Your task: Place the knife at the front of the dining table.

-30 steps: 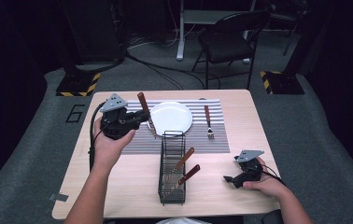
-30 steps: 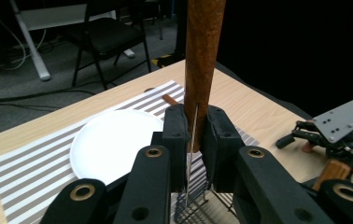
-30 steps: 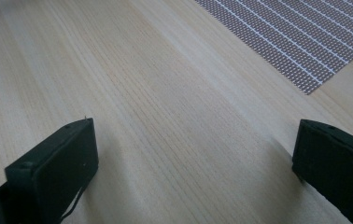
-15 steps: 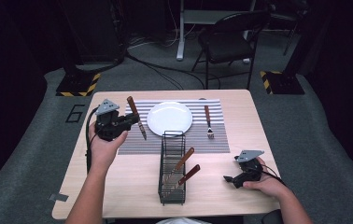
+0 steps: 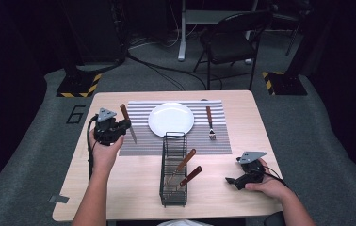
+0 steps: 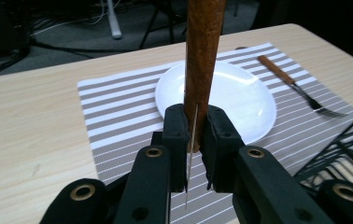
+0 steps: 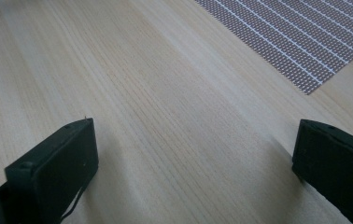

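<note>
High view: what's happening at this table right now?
A person is laying a place setting with two handheld grippers. The left gripper is shut on a wooden-handled knife, held handle up and blade down over the left part of the striped placemat, beside the white plate. A fork already lies right of the plate. Two more wooden-handled utensils sit in the wire caddy. The right gripper rests open on the table.

Your left tool [image 5: 125, 126] carries the knife [image 5: 128, 123] down and leftward, off the plate's edge toward the placemat's [image 5: 138, 143] left border.
</note>
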Demonstrator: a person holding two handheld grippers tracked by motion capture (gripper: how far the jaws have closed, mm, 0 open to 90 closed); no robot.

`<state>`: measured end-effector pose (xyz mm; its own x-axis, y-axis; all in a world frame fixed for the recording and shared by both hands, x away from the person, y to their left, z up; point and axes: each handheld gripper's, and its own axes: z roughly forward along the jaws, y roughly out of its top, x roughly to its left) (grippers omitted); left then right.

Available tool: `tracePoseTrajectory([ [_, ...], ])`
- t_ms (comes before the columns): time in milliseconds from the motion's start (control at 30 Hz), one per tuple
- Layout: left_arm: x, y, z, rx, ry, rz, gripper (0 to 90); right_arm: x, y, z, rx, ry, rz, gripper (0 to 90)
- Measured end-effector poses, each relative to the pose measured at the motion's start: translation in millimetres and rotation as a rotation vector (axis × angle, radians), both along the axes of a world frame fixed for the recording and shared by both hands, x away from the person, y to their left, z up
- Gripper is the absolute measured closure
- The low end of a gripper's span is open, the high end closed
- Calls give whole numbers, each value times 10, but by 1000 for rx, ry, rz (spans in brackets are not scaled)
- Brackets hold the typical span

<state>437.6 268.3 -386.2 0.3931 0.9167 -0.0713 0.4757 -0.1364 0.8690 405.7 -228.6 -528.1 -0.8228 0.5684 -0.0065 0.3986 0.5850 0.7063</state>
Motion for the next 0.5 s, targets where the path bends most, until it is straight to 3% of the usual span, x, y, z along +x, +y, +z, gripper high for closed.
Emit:
tracePoseTrajectory([
  [500,77,43,-300,28,59,44,803,-1,1,1,1,2,-2,0],
])
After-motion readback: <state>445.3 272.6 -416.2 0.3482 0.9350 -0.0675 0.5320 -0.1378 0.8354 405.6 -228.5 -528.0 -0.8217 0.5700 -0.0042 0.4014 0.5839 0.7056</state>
